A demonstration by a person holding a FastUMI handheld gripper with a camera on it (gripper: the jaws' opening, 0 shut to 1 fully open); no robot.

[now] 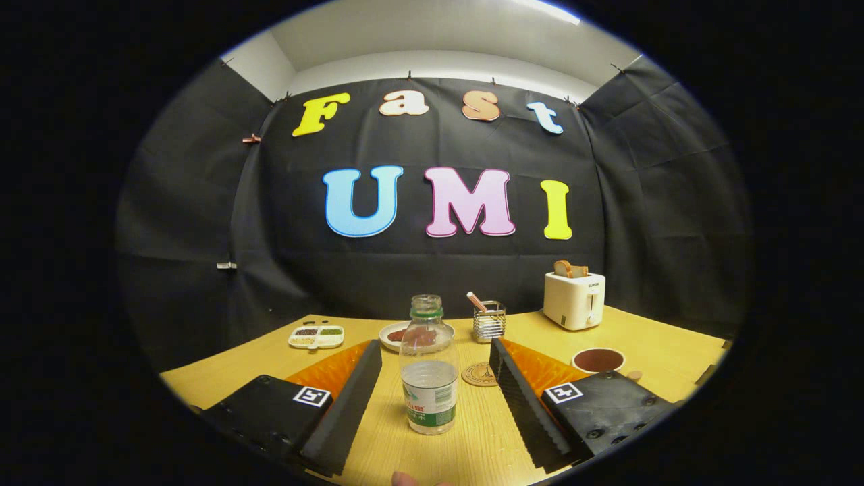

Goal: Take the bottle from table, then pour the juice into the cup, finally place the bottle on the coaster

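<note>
Pale wooden bench [648,351] with a light grain, boxed in by black cloth walls under a white ceiling.

One clear plastic bottle [429,368] with no cap and a green-and-white label, standing upright on the bench, long axis vertical, open mouth pointing straight up. Partly filled with clear liquid, roughly to the lower half. Placed between the two fingers, touching neither.

Gripper [435,398] spread wide, both fingers [351,398] apart with the bottle in the gap and bench showing on either side of it.

One round brown coaster [480,374] lying flat just beside the bottle, beyond it and toward the right finger. One white cup [598,360] with dark contents, farther right, well apart from the bottle.

Beyond the bottle: one white plate [395,333] with brownish food, partly hidden behind the bottle; one white divided tray [316,336] with small heaps of coloured bits; one metal wire holder [489,321] with a stick-like item standing in it; one white toaster [574,300] with two slices of bread in its slots.

A fingertip [405,479] of a person at the near edge, below the bottle.
</note>
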